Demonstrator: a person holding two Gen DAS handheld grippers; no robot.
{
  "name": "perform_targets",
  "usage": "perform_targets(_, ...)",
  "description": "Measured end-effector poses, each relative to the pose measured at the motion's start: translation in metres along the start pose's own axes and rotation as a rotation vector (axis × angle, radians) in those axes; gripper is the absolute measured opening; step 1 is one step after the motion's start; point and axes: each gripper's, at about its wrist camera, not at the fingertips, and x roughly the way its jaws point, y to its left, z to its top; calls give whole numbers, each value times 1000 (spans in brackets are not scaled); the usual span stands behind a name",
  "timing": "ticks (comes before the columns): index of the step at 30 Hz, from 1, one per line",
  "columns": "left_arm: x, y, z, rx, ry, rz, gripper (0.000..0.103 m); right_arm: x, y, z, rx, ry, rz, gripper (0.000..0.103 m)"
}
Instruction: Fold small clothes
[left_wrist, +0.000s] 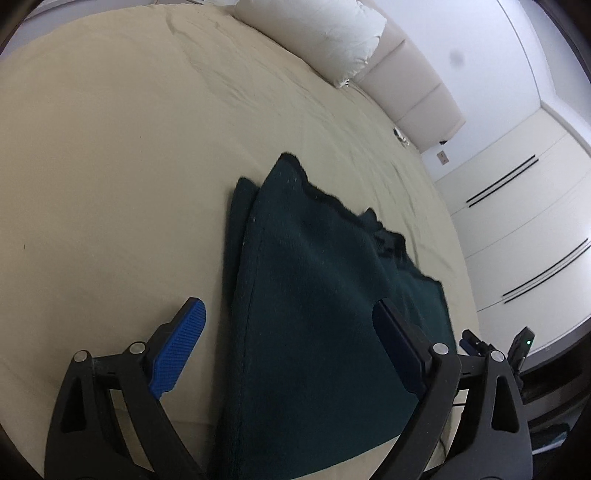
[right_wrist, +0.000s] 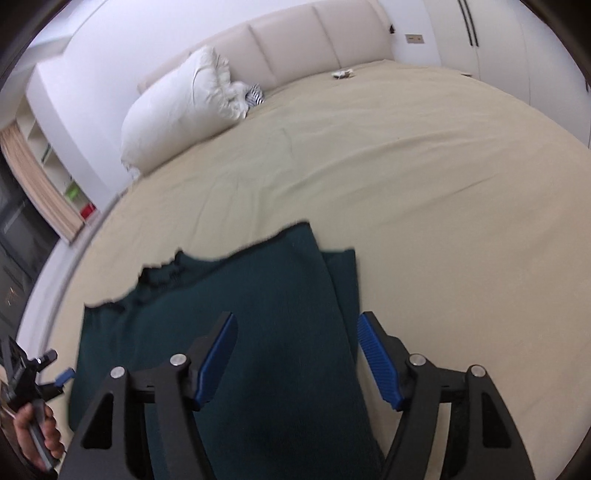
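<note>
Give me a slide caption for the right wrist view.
Right gripper, jaws open, over a dark green garment on the beige bed.

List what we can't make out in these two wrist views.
- Dark green garment: near hem cut off by the bottom edge and gripper frames in both views; its type is unclear.
- Striped item behind the pillow: mostly hidden, right view.
- Small object near the headboard: too small.

Bare beige sheet (right_wrist: 424, 192) surrounds the dark green garment (right_wrist: 258, 314); only the pillow (right_wrist: 177, 107), seemingly far, obstructs.
</note>
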Motion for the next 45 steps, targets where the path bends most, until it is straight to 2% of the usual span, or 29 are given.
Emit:
perform_targets(2, 5, 3, -10, 4, 15, 32, 91, 9, 5, -8, -56, 50, -43, 56)
perform_targets(5, 0, 5, -22, 37, 12, 63, 76, 13, 8, -16, -95, 62, -63, 51)
perform_targets(6, 1, 5, -23, 55, 19, 80, 65, 13, 6, -16, -93, 60, -64, 49)
perform_targets(7, 3, 4, -25, 74, 29, 103, 55, 13, 2, -16, -77, 62, -66, 43)
perform_targets(8, 5, 5, -26, 84, 30, 122, 50, 11, -1, -16, -60, 62, -68, 32)
perform_targets(9, -4, 10, -24, 87, 28, 135, 42, 11, -5, -15, -42, 62, -73, 26)
perform_targets(11, -4, 14, -26, 86, 29, 140, 34, 9, -16, -14, 2, 60, -69, 10)
perform_targets(16, 0, 12, -28, 132, 21, 171, 33, 9, -32, -18, 70, 55, -74, 9)
perform_targets(20, 0, 7, -26, 112, 13, 181, 33, 2, -31, -19, 76, 38, -107, 9)
perform_targets(24, -21, -5, -20, 128, -45, 207, 33, -5, -32, -14, 118, 33, -133, 9)
perform_targets(27, -36, -26, -13, 184, -113, 197, 33, -11, -34, 5, 163, -21, -49, 18)
perform_targets(29, -39, -41, -11, 228, -137, 172, 44, -6, -25, 23, 145, -41, -11, 34)
perform_targets(30, -38, -50, -10, 258, -144, 160, 53, -1, -20, 30, 120, -48, 5, 34)
perform_targets(31, -33, -61, -9, 290, -148, 149, 58, 6, -14, 37, 89, -49, 11, 35)
perform_targets(34, -15, -79, -4, 331, -131, 134, 58, 45, -6, 52, 54, 23, -37, 35)
perform_targets(36, 1, -83, -2, 349, -108, 157, 58, 68, -5, 53, 44, 85, -61, 35)
perform_targets(39, 24, -86, 0, 349, -66, 162, 58, 77, -5, 52, 6, 89, -95, 26)
perform_targets(40, 32, -84, -1, 353, -51, 181, 58, 77, -4, 51, -6, 89, -102, 12)
perform_targets(41, 41, -81, -1, 352, -33, 197, 58, 76, -4, 51, -21, 88, -109, 7)
perform_targets(43, 54, -72, -3, 320, -3, 210, 58, 73, -5, 49, -25, 77, -119, 6)
perform_targets(45, 57, -67, -4, 310, -16, 200, 58, 66, -9, 48, 1, 53, -126, 6)
